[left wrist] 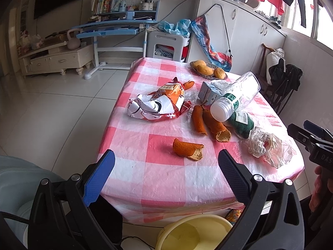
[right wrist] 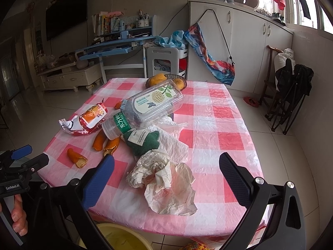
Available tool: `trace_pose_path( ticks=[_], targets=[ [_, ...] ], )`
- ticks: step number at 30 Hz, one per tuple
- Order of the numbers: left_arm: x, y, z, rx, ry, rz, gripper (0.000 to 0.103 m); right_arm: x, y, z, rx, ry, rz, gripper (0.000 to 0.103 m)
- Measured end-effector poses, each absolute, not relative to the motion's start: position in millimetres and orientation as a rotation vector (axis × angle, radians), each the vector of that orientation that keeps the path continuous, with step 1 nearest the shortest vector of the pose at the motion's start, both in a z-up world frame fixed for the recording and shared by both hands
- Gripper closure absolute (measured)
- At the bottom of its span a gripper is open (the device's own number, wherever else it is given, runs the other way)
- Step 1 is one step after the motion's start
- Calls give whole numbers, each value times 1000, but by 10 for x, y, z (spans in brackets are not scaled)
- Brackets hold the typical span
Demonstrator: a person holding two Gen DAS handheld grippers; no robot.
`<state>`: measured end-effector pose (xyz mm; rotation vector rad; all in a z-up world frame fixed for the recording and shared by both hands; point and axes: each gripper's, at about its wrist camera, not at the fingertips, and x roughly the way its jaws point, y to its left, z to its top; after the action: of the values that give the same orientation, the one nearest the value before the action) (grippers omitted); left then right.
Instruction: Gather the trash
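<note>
Trash lies on a pink checked table point(left wrist: 158, 179). An orange peel piece point(left wrist: 187, 149) lies just ahead of my open, empty left gripper point(left wrist: 166, 170). Two more peels point(left wrist: 208, 123), a crumpled snack bag point(left wrist: 160, 102), an empty clear plastic bottle point(left wrist: 235, 98), a small carton point(left wrist: 207, 92) and a green cloth point(left wrist: 241, 123) lie further back. A crumpled plastic bag point(right wrist: 166, 185) lies between the fingers of my open right gripper point(right wrist: 166, 177), which also shows at the right edge of the left wrist view point(left wrist: 310, 133). A yellow bin point(left wrist: 193, 231) stands on the floor below the table's near edge.
A basket of mangoes point(left wrist: 208, 68) sits at the table's far edge. A white cabinet point(left wrist: 245, 31) and folded black chairs point(right wrist: 291, 95) stand to the right. A blue desk point(left wrist: 116, 27) and a low TV stand point(left wrist: 56, 60) stand beyond a tiled floor.
</note>
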<state>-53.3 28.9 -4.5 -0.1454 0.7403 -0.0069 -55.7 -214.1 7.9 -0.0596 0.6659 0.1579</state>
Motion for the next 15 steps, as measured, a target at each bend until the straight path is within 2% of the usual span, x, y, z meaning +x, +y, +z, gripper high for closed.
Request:
trace_pose_path(
  ticks=[15],
  targets=[
    [-107, 568, 26, -123, 755, 45, 7, -228, -2241, 47, -134, 783, 262, 7]
  ],
)
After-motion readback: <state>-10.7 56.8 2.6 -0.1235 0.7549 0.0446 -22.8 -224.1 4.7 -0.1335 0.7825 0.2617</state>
